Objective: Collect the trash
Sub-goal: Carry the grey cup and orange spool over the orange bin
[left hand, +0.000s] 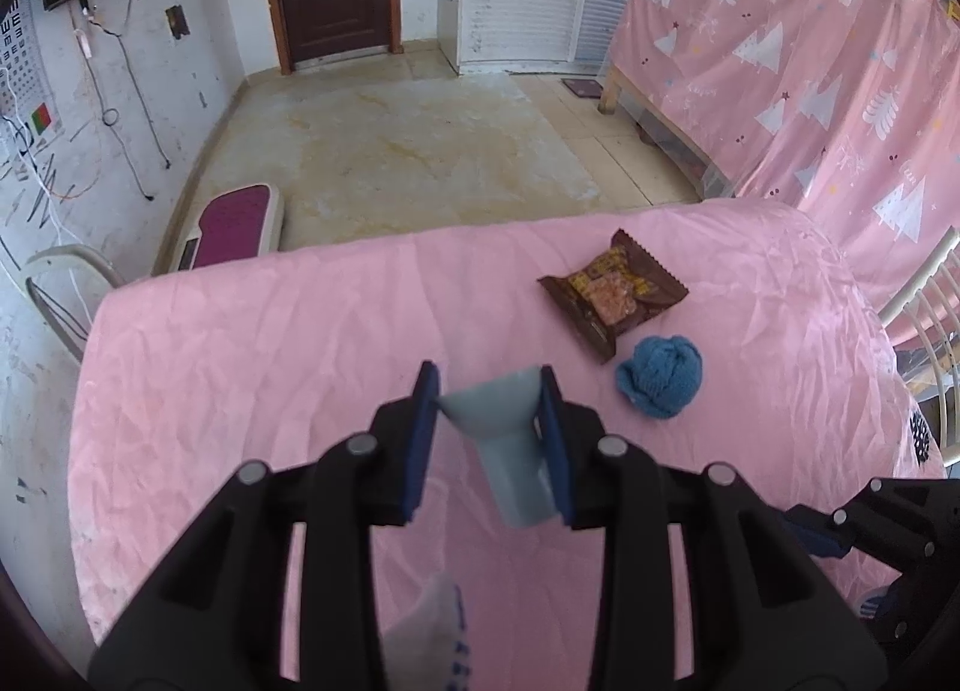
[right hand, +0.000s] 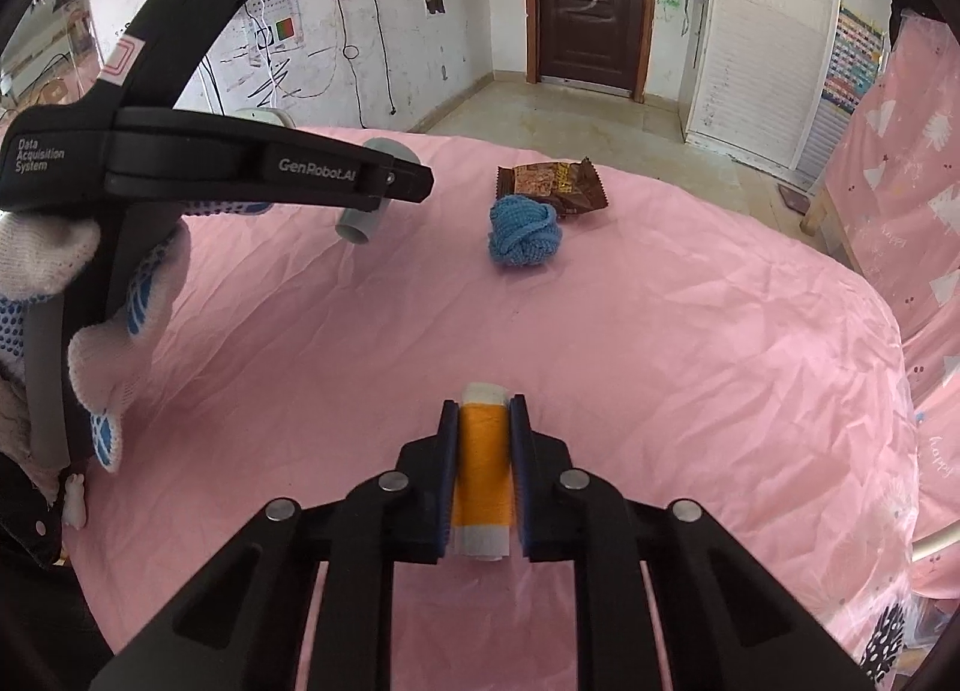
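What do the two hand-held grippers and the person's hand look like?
Each hand-held gripper has a black frame, silver round bolts and dark blue pads. The left body shows white text "GenRobot.AI" and "Data Acquisition System". The left hand wears a white knit glove with blue dots.

Pink-covered surface lies bare across its near and left parts; tongs could pass there unobstructed. Obstacles at the far right: brown snack wrapper and blue knitted ball, just beside each other, seemingly touching. Left tongs, full with a grey funnel-shaped piece, hang above the surface left of the ball.
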`<state>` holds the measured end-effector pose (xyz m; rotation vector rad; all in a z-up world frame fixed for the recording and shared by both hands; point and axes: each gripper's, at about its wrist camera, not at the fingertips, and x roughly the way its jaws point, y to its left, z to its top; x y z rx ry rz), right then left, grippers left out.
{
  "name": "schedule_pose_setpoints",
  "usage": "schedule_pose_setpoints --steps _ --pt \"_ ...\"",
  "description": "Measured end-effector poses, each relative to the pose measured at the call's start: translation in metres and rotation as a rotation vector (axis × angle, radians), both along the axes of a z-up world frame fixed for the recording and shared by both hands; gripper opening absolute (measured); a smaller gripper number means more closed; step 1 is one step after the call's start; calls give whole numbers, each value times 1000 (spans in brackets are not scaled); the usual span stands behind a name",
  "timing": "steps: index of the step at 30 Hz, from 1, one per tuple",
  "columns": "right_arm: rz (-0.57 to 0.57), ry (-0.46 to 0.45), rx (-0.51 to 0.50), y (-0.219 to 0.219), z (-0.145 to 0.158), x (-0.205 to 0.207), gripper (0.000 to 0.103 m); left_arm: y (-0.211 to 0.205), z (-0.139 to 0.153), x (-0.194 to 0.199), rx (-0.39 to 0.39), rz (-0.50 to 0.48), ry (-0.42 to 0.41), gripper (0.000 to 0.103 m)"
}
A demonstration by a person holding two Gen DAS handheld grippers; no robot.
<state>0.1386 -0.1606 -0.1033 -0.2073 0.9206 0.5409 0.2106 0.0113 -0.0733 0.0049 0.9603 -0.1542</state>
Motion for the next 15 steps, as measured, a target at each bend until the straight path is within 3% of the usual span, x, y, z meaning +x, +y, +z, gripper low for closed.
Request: schedule_pose_setpoints --steps 15 --pt "-42 -79 61 -31 31 -16 6 -13 20 -22 15 2 -44 31"
